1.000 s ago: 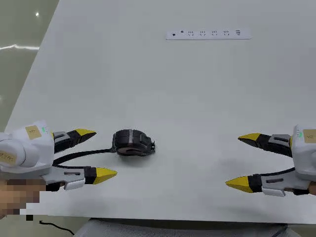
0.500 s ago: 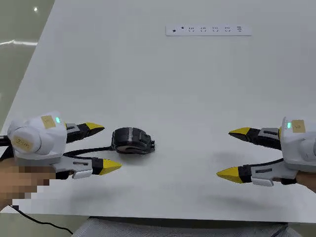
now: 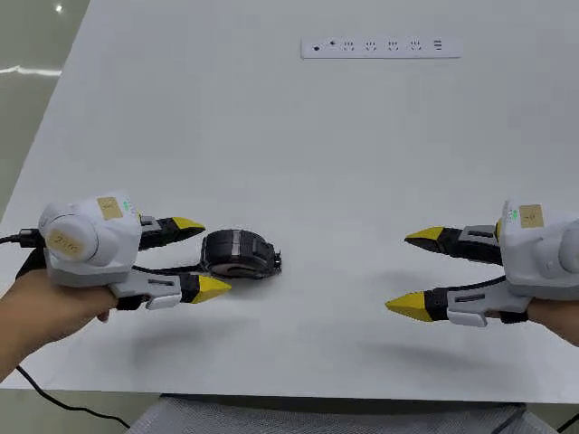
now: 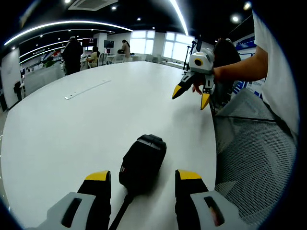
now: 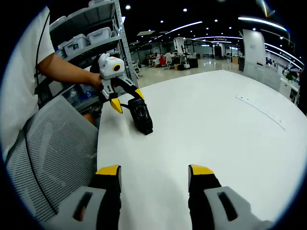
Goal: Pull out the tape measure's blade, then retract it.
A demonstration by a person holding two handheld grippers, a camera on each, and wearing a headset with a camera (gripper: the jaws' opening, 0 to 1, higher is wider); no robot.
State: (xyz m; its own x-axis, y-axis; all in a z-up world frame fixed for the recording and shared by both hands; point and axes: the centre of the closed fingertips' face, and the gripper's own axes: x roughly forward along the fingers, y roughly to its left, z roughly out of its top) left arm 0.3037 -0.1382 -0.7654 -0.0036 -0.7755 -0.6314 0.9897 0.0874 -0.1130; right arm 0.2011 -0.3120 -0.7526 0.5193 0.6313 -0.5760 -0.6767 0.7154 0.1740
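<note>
A black tape measure (image 3: 240,254) lies on the white table (image 3: 298,154), its blade fully inside and a black wrist strap trailing toward the left. My left gripper (image 3: 197,256) is open, its yellow-tipped fingers reaching either side of the case's left end without touching it. In the left gripper view the tape measure (image 4: 142,163) sits just ahead of the gap between the fingers (image 4: 98,178). My right gripper (image 3: 415,271) is open with nothing in it, well off to the right. The right gripper view shows the tape measure (image 5: 142,117) far ahead, under the left gripper (image 5: 125,97).
A white power strip (image 3: 381,47) lies flat near the table's far edge. The table's front edge runs just below both grippers. A grey mesh chair back (image 5: 57,148) stands beside the table.
My left gripper has moved right until its fingers flank the tape measure's end. My right gripper has drifted left and slightly up. The tape measure has stayed put.
</note>
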